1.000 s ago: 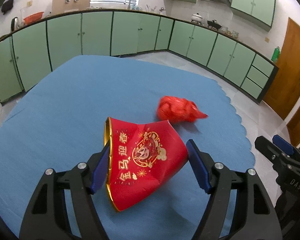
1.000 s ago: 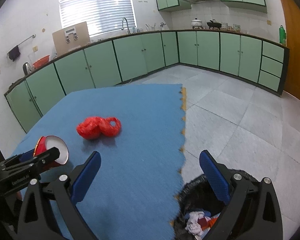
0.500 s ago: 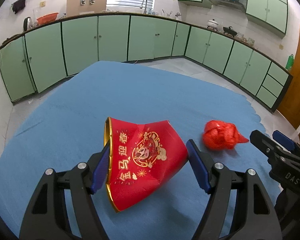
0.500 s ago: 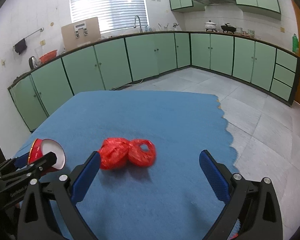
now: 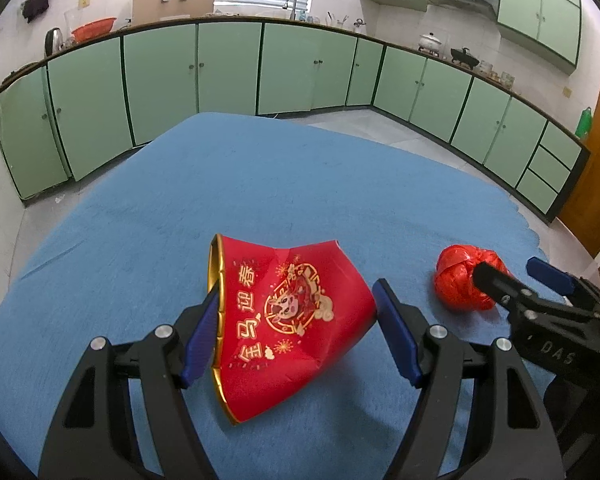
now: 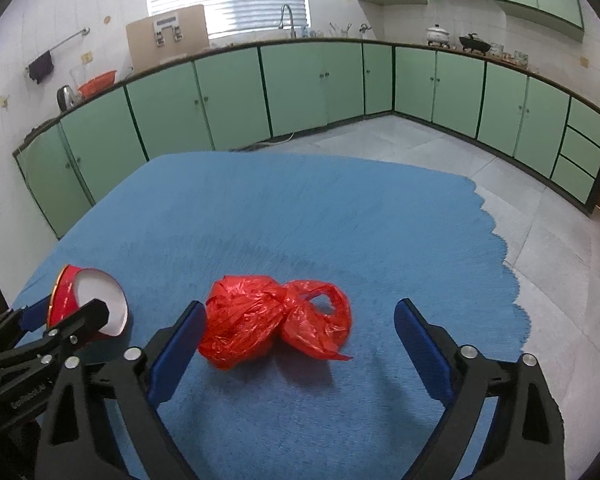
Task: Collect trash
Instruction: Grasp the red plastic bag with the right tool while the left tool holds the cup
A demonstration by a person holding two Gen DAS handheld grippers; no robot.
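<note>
A squashed red paper cup (image 5: 284,320) with gold print lies sideways between the blue pads of my left gripper (image 5: 296,292), which is shut on it above the blue tablecloth (image 5: 260,184). In the right wrist view the cup (image 6: 96,296) shows its white inside at the lower left, in the left gripper (image 6: 64,312). A crumpled red plastic bag (image 6: 272,328) lies on the cloth between the wide jaws of my right gripper (image 6: 300,308). Those jaws are closing; the left pad is at the bag, the right pad well clear. The left wrist view shows the bag (image 5: 458,284) with the right gripper (image 5: 514,272) around it.
The cloth's scalloped edge (image 6: 500,248) ends at the right over grey floor tiles (image 6: 548,208). Green cabinets (image 6: 312,92) run along the far walls, with a brown door (image 5: 596,184) at the right.
My right gripper has swung left, away from the trash bin at the table's edge, which is out of view now; the red bag now sits between its jaws. The left gripper still holds the cup.
</note>
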